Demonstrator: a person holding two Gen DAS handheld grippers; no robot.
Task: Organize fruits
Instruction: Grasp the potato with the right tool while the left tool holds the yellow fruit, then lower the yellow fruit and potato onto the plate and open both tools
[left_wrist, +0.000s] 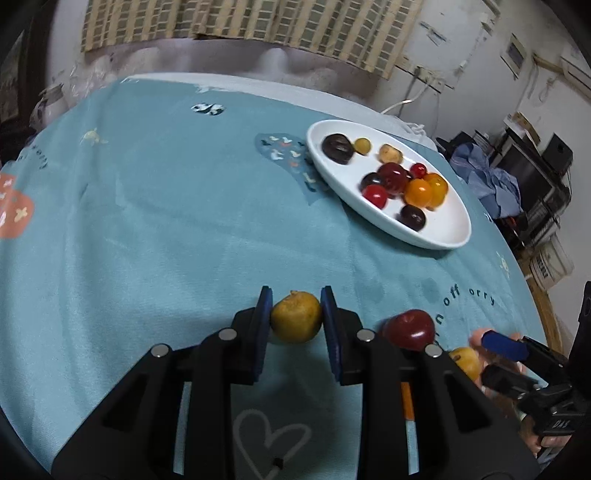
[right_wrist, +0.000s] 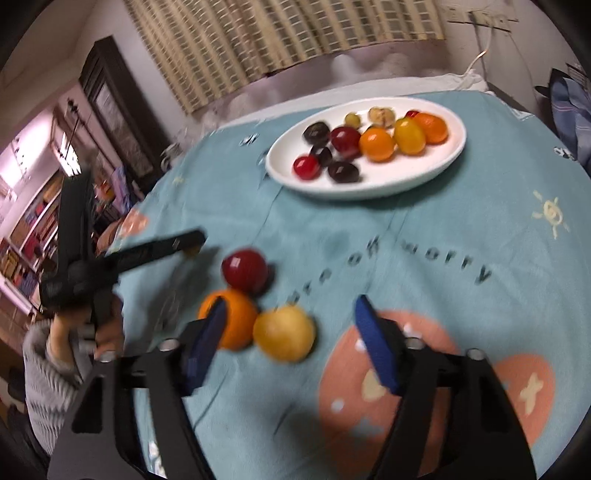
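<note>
Left fingers (left_wrist: 263, 314) tight on yellow fruit (left_wrist: 295, 316).

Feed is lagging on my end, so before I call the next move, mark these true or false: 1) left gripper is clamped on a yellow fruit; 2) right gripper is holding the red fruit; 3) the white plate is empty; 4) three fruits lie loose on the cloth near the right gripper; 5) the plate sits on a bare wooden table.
1) True: the left gripper pinches the yellow-green fruit.
2) False: the right gripper grips nothing; the red fruit lies beyond it.
3) False: the white plate holds many fruits.
4) True: red, the orange fruit and the yellow fruit.
5) False: it sits on the blue cloth.
</note>
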